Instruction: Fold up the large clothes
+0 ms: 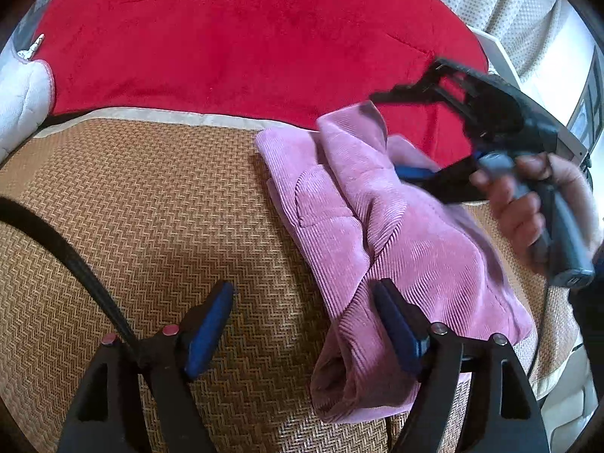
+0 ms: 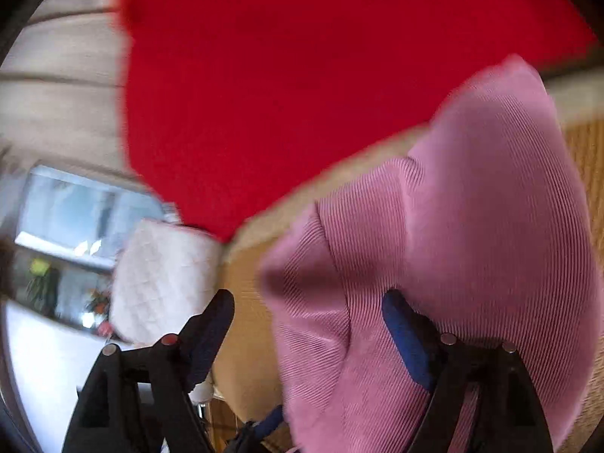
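A pink corduroy garment (image 1: 396, 234) lies folded in a thick bundle on a woven tan mat (image 1: 151, 207). My left gripper (image 1: 302, 324) hangs open over the bundle's near edge; its right finger (image 1: 396, 324) rests against the cloth and its left finger is over bare mat. A hand holds my right gripper (image 1: 389, 134) at the bundle's far right, blurred, with the jaws spread apart. In the right wrist view the garment (image 2: 472, 226) fills the right half. There my right gripper (image 2: 309, 336) stands open, with cloth draped against its right finger (image 2: 407, 339) but not pinched.
A red plush blanket (image 1: 234, 45) covers the area behind the mat. White quilted padding (image 1: 19, 102) sits at the far left edge. A black strap (image 1: 56, 241) crosses the mat by my left gripper. A window (image 2: 75, 219) shows in the right wrist view.
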`<state>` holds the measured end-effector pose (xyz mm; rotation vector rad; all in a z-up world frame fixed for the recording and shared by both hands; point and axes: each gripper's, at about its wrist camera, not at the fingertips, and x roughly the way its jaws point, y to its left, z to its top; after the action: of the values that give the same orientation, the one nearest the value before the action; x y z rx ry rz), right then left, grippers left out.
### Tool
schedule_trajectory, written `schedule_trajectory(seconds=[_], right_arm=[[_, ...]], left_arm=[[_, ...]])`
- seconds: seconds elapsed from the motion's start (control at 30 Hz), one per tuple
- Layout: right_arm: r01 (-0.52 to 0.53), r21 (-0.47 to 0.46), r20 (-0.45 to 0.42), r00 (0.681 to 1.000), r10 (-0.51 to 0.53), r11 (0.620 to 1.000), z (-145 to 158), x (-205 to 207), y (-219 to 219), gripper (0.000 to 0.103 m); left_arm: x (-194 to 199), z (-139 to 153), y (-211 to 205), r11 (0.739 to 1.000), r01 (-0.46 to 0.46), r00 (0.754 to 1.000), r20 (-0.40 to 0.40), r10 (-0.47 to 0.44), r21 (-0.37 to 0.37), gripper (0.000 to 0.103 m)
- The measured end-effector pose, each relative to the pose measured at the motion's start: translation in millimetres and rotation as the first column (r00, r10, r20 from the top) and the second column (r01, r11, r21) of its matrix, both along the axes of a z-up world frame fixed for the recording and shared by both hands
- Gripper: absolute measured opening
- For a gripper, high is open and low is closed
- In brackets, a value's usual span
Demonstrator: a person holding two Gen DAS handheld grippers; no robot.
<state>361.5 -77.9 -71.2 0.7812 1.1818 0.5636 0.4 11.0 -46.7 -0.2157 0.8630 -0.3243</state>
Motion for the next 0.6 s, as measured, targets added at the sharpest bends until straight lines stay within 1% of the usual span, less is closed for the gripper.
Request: schedule_trajectory(seconds=[0.03, 0.1, 0.17, 0.27, 0.33, 0.37, 0.4, 0.43, 0.47, 0.5, 0.53, 0.6], right_arm=[[-0.001, -0.016, 0.013, 1.000, 0.002, 1.000, 0, -1, 3, 0.084], [-0.018, -0.063, 0.076, 0.997, 0.023, 0.998, 13, -11, 8, 0.084], [-0.008, -0.077, 0.110, 0.994, 0.016, 0.997, 28, -32, 5, 0.084], [-0.022, -0.081, 0.188, 0.982, 0.037, 0.996, 52, -80, -4, 0.084], [-0.022, -0.040, 0.223, 0.974, 0.030, 0.999, 60, -119, -14, 0.084], [-0.013, -0.010, 0.228, 0.974, 0.015, 1.000, 59, -140, -19, 0.084], [-0.010, 0.006, 0.226, 0.974, 0.008, 1.000, 55, -154, -23, 0.088], [-0.011, 0.009, 0.212, 0.977, 0.009, 1.000, 43, -171, -24, 0.091], [-0.014, -0.003, 0.193, 0.981, 0.014, 1.000, 33, -178, -23, 0.091], [-0.012, -0.013, 0.174, 0.985, 0.014, 1.000, 21, -182, -23, 0.091], [0.004, -0.010, 0.201, 0.980, -0.002, 1.000, 17, -188, -26, 0.090], [0.017, -0.005, 0.220, 0.975, -0.016, 1.000, 27, -191, -27, 0.091]], left_arm=[[1, -1, 1, 1.000, -0.001, 1.000, -0.004, 0.001, -0.002, 0.081], [6, -3, 5, 1.000, -0.006, 1.000, -0.015, 0.006, -0.015, 0.083], [7, -4, 8, 0.999, -0.014, 0.999, -0.030, 0.013, -0.038, 0.083], [5, -5, 13, 0.999, -0.024, 0.999, -0.031, 0.023, -0.043, 0.084], [3, -3, 13, 0.999, -0.032, 0.999, -0.020, 0.031, -0.030, 0.084], [2, -3, 12, 0.999, -0.036, 0.999, -0.014, 0.036, -0.022, 0.085], [0, -3, 10, 0.999, -0.041, 0.999, -0.009, 0.041, -0.016, 0.085], [-2, -2, 10, 0.999, -0.045, 0.999, -0.006, 0.045, -0.013, 0.085], [-4, -1, 8, 0.999, -0.051, 0.999, -0.006, 0.051, -0.007, 0.088], [0, -6, 8, 0.998, -0.061, 0.998, -0.012, 0.061, -0.005, 0.089], [-1, -5, 9, 0.997, -0.071, 0.997, -0.011, 0.071, -0.008, 0.089], [-5, -2, 7, 0.996, -0.088, 0.996, -0.004, 0.088, 0.008, 0.088]])
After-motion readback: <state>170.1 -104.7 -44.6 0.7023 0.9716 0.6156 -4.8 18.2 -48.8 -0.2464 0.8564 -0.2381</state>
